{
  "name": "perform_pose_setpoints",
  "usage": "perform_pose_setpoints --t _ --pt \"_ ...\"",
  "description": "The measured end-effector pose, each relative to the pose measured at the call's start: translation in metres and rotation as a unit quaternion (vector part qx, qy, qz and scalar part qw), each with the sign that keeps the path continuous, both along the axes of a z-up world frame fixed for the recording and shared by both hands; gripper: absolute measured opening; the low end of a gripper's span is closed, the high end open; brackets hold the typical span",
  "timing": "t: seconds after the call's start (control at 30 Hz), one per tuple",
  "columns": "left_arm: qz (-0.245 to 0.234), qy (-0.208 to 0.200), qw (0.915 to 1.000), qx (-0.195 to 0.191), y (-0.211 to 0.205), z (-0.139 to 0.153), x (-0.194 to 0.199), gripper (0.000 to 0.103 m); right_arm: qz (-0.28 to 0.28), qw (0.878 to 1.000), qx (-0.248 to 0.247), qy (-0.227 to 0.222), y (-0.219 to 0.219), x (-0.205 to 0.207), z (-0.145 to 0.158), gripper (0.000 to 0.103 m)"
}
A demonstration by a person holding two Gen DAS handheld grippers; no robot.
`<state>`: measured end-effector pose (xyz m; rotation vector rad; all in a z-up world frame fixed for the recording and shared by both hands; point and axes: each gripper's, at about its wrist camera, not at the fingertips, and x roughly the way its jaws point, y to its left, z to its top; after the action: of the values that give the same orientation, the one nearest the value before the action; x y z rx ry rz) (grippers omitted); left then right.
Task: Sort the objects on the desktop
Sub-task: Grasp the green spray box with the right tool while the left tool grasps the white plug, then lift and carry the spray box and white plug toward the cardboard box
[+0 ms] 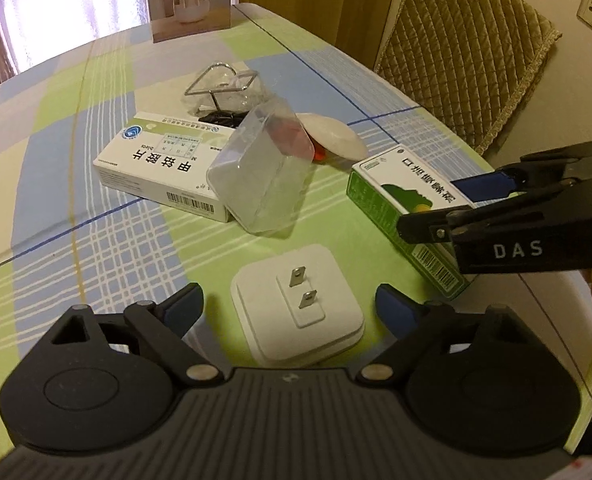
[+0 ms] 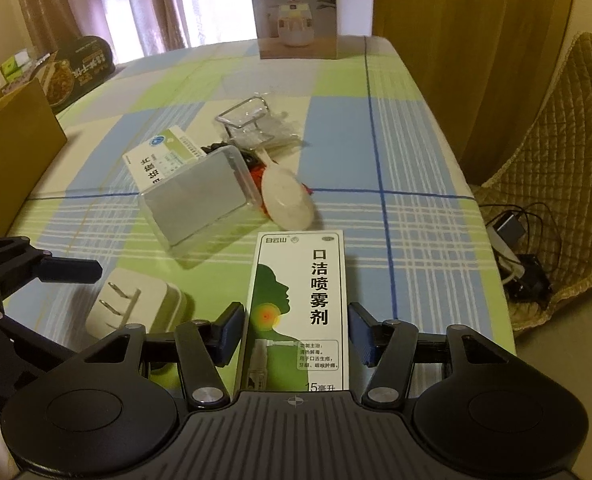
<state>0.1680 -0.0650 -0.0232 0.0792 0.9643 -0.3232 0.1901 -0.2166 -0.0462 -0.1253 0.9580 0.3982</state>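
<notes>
A white plug adapter lies prongs-up on the checked tablecloth. My left gripper stands open around it, with a wide gap on both sides. A green-and-white spray box lies flat near the table's right edge. My right gripper is shut on the box, a blue pad against each long side. In the left wrist view the right gripper reaches in from the right over the spray box. In the right wrist view the adapter is at lower left.
A white medicine box, a tipped clear plastic box, a white oval dish and a bagged wire rack cluster mid-table. A humidifier carton stands at the back. A cardboard box is left, a padded chair right.
</notes>
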Motion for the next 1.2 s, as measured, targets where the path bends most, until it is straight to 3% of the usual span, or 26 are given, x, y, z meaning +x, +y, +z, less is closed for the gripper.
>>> perform_pose_setpoints --t 0.2,0.33,0.53,0.73,1.07,1.13,1.2 --pt "-0.014 0.011 0.9997 0.017 -0.005 -0.005 0.003 0.068 -0.002 1.0 0.005 -0.001 -0.001 0.001 0.004 0.053" --pt "-0.024 0.016 0.9993 0.026 -0.002 -0.003 -0.002 0.061 0.003 1.0 0.011 -0.002 0.001 0.0 0.007 0.053" --pt "-0.015 0.026 0.999 0.034 0.023 0.003 -0.016 0.06 0.006 1.0 0.023 0.008 0.002 -0.004 0.008 0.053" --pt "-0.013 0.026 0.9987 0.042 0.052 0.01 -0.048 0.06 0.051 0.998 0.038 0.023 0.026 -0.02 0.013 0.053" --pt "0.003 0.032 0.9991 0.027 0.102 0.003 -0.085 0.061 0.119 0.992 0.004 0.035 0.077 -0.047 0.007 0.053" --pt "0.004 0.028 0.9993 0.023 0.106 0.002 -0.086 0.07 0.12 0.992 -0.002 0.03 0.085 -0.048 0.006 0.055" --pt "0.002 0.019 0.9996 0.021 0.108 0.003 -0.086 0.071 0.125 0.992 -0.011 0.028 0.091 -0.049 0.004 0.06"
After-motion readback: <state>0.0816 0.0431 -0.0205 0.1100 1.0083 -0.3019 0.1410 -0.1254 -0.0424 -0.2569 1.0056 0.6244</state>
